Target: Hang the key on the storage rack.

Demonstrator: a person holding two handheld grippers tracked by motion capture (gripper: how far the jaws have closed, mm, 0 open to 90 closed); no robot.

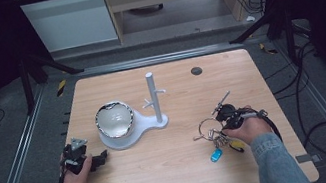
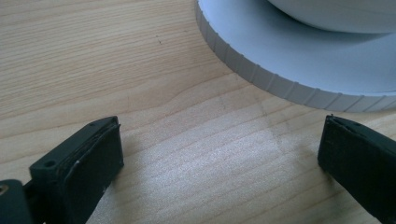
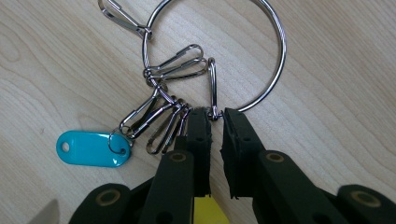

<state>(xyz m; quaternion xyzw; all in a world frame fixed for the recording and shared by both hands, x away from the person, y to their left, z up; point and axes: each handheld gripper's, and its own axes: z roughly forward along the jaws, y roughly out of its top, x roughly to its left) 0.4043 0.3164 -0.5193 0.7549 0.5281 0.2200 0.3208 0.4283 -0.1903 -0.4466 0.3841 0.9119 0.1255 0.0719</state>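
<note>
Nearest the camera, the right gripper (image 3: 213, 122) has its jaws drawn almost together on the lower arc of a large steel key ring (image 3: 276, 42), at the point where one snap clip hangs; the wire sits at the very tips. The ring lies flat on the desk (image 1: 173, 163) at its right side, in front of the person's right hand (image 1: 248, 130). A cluster of snap clips (image 3: 161, 119) trails from the ring, and a teal key tag (image 3: 91, 148) lies at the end of them; a yellow tag shows below the jaws.

Judged step: lifting the ring, probably toward the white peg stand (image 1: 155, 104) at mid-desk. The hold is shallow, so the lift should be slow and vertical, with the ring's plane kept steady until the clips hang clear.

The stand's round base carries a shiny bowl (image 1: 114, 120). The left gripper (image 1: 93, 160) rests low on the desk just beside that base, jaws wide apart and holding nothing.
</note>
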